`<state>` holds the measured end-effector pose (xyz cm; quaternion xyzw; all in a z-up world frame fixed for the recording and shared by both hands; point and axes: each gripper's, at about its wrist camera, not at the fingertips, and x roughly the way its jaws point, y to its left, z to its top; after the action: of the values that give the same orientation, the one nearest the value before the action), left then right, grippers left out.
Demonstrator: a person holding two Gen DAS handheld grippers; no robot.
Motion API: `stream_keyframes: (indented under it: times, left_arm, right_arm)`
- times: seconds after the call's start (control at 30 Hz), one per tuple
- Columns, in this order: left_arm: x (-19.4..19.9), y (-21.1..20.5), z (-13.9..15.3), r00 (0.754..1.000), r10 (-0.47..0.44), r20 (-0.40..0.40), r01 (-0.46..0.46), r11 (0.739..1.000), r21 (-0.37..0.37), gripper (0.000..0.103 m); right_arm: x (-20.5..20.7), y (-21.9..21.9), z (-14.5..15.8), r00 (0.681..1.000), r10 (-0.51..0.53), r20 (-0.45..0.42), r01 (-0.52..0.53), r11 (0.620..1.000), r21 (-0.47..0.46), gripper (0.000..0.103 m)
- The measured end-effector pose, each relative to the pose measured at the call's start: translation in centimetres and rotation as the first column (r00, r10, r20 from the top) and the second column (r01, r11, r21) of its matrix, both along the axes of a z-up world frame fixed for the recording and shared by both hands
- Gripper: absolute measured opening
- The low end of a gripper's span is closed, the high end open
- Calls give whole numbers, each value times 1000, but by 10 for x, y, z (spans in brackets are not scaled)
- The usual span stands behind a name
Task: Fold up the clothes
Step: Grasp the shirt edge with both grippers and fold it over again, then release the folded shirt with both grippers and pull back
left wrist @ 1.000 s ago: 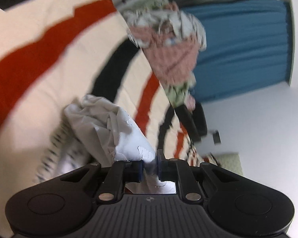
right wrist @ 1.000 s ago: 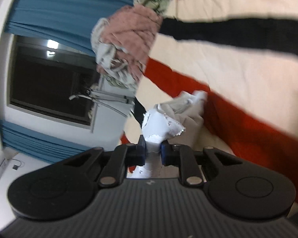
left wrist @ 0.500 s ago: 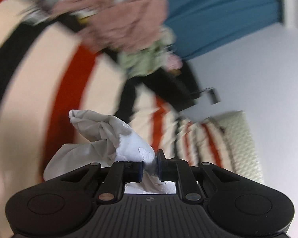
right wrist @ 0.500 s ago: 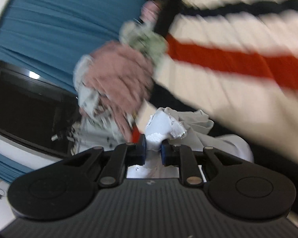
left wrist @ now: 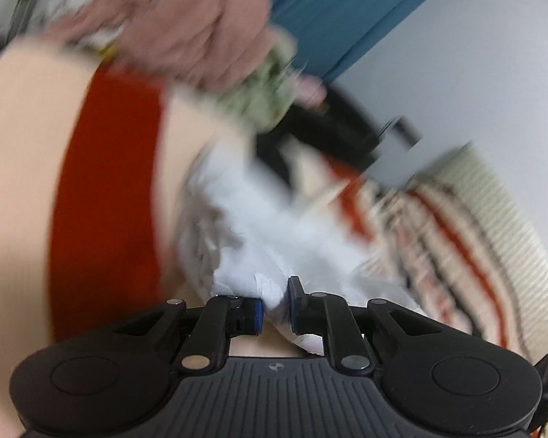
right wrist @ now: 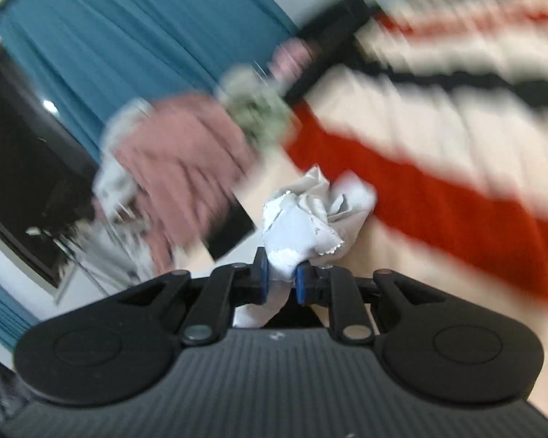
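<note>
A bunched pale garment (left wrist: 252, 226) is pinched in the closed left claw (left wrist: 275, 310) and right claw (right wrist: 281, 281); no fold is made; ahead, a heap (right wrist: 179, 157) waits unfolded.

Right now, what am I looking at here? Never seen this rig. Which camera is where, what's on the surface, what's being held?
No robot: a person carries two grippers, each with a fisheye camera looking along its fingers. In the left wrist view, the left hand-held gripper is shut on a pale grey garment. In the right wrist view, the right hand-held gripper pinches another part of it. Below lies a cream, red and black striped blanket, with a pile of clothes beyond. Both pictures are motion-blurred.
</note>
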<state>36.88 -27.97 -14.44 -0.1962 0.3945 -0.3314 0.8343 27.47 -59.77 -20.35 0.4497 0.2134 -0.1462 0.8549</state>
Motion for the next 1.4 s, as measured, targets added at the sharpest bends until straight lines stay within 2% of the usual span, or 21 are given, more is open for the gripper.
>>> stream_keyframes:
  times: [0.07,0.17,0.23,0.33,0.4,0.47,0.67,0.77,0.83,0.87,0.93,0.97,1.03,1.07,1.1,1.13,1.17,1.3,1.4]
  left_arm:
    - [-10,7,-25,1000,-10,9,9,999,36,17]
    - [-29,9,-20,995,-24,95,14,994,111,18]
    - [-42,13,-9,992,-18,122,4,994,110,27]
    - [-65,18,13,987,-24,157,4,992,128,28]
    - [-84,25,38,981,-38,188,12,990,138,28]
    - [-105,30,67,972,-55,230,19,987,158,28]
    - [-175,53,154,935,-64,349,4,985,170,41]
    - [-211,63,192,924,-63,378,-7,984,180,52]
    - [-238,72,213,910,-63,411,-17,982,188,65]
    - [-252,76,224,900,-63,431,-23,981,191,68]
    - [-279,85,242,886,-65,459,-31,979,199,83]
    - [-293,91,249,879,-66,472,-36,978,204,86]
    - [-321,101,261,867,-58,495,-56,976,212,101]
    - [-335,106,266,862,-49,505,-71,974,217,103]
    - [-348,111,271,856,-41,515,-86,972,220,103]
    - [-363,117,275,846,-54,530,-78,972,223,103]
    - [-375,122,277,841,-63,537,-70,972,223,103]
    - [-415,141,280,819,-83,567,-66,969,237,103]
    - [-444,156,273,792,-60,608,-107,966,234,103]
  right_arm:
    - [-13,8,-29,999,-12,-41,14,999,53,18]
    - [-29,13,-36,999,-17,-43,20,996,81,19]
    - [-35,17,-25,996,-10,-88,14,998,54,20]
    - [-44,26,-5,985,4,-171,-1,1000,16,21]
    - [-56,32,13,983,-1,-186,2,1000,6,21]
    - [-69,42,39,982,-19,-187,10,999,-51,21]
    - [-116,90,133,995,68,-80,-84,973,-215,21]
    - [-144,114,177,994,109,-31,-113,949,-295,21]
    - [-166,131,204,990,141,-5,-134,928,-348,21]
    - [-177,139,215,987,161,11,-146,920,-365,21]
    - [-198,152,235,981,189,35,-160,906,-393,21]
    - [-209,158,244,979,201,44,-166,899,-405,22]
    - [-229,167,259,972,224,67,-175,887,-427,45]
    - [-239,171,263,968,233,90,-172,884,-435,78]
    - [-251,176,267,965,233,120,-156,879,-451,98]
    - [-263,181,270,961,233,151,-138,873,-468,100]
    - [-271,186,272,960,228,161,-123,864,-489,98]
    - [-294,206,267,960,241,144,-121,819,-561,98]
    - [-308,220,255,959,249,137,-121,794,-596,98]
